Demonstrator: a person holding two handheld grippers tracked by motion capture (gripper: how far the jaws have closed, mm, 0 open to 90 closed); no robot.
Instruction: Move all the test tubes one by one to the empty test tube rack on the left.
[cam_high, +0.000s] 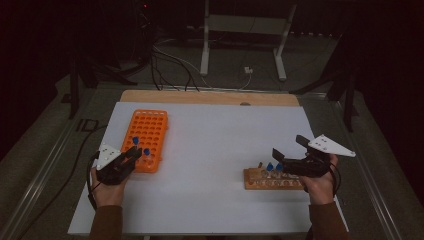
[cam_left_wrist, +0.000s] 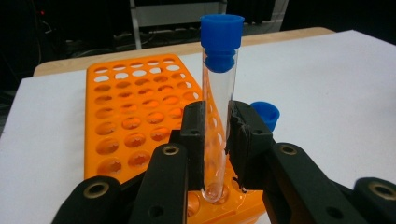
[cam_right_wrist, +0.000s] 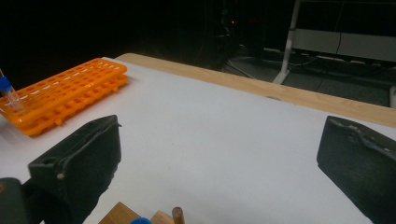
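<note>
Left tool (cam_high: 134, 153), at lower left of the high view, has its jaws clamped (hand gripping from below). Right tool (cam_high: 290, 153), at lower right, has its jaws spread wide.

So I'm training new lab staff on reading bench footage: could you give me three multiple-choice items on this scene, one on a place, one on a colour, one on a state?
1. Where is the tube held by the left gripper?
A. Over the orange rack's near edge
B. In the wooden rack
C. Flat on the table

2. What colour is its cap?
A. Red
B. Blue
C. White

3. How do the right gripper's jaws stand?
A. Shut on a tube
B. Shut on nothing
C. Wide open

Key: 1 A, its bottom sits at a near-edge hole in the left gripper view; 2 B, the cap is plainly blue; 3 C, a wide gap with nothing between them.
</note>
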